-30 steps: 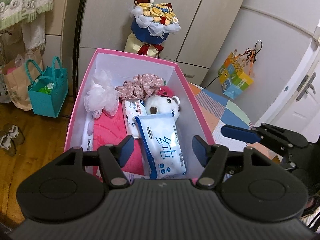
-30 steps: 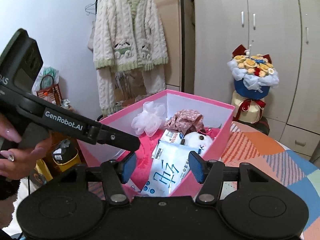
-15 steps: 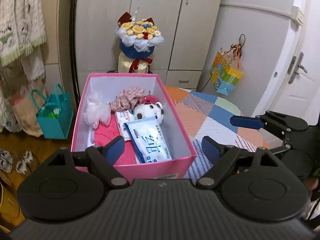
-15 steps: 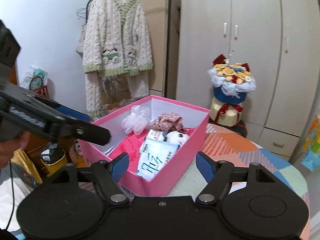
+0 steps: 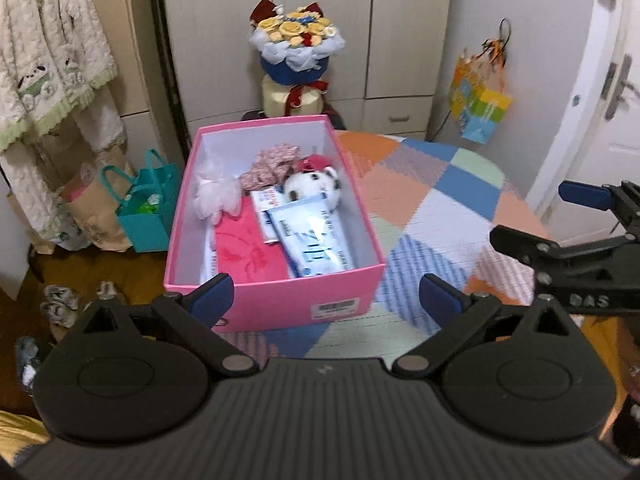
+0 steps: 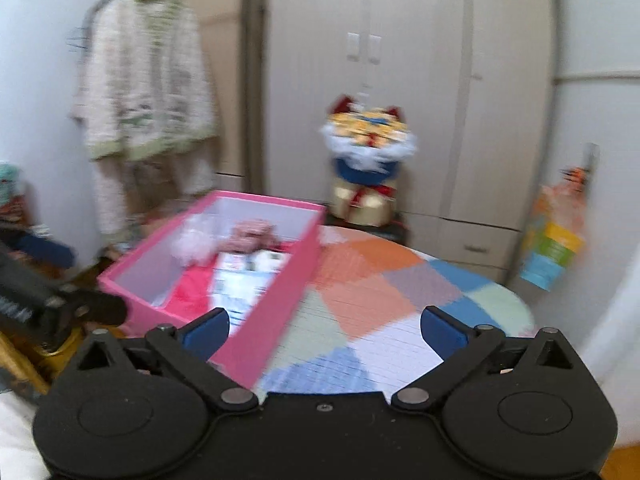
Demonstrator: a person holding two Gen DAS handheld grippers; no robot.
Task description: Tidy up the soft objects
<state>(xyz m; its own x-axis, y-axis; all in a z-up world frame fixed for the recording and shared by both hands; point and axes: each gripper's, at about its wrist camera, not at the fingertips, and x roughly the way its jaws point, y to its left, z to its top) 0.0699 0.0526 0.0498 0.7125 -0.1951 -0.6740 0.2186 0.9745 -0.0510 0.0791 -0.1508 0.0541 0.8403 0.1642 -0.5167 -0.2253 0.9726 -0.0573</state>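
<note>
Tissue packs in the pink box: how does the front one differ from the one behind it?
The front tissue pack is pale blue with large blue characters; the rear tissue pack is white with red print. The front pack shows nearly whole and lies angled on top; the rear pack is half hidden, overlapped by it and by the plush toy. The front pack looks larger. Both are soft plastic-wrapped packs lying flat inside the pink box.

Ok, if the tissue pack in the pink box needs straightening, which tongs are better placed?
Left, probably. The left tongs face the pink box head-on, the tissue pack between its open jaws. The right tongs, also open and empty, sit off its corner.
</note>
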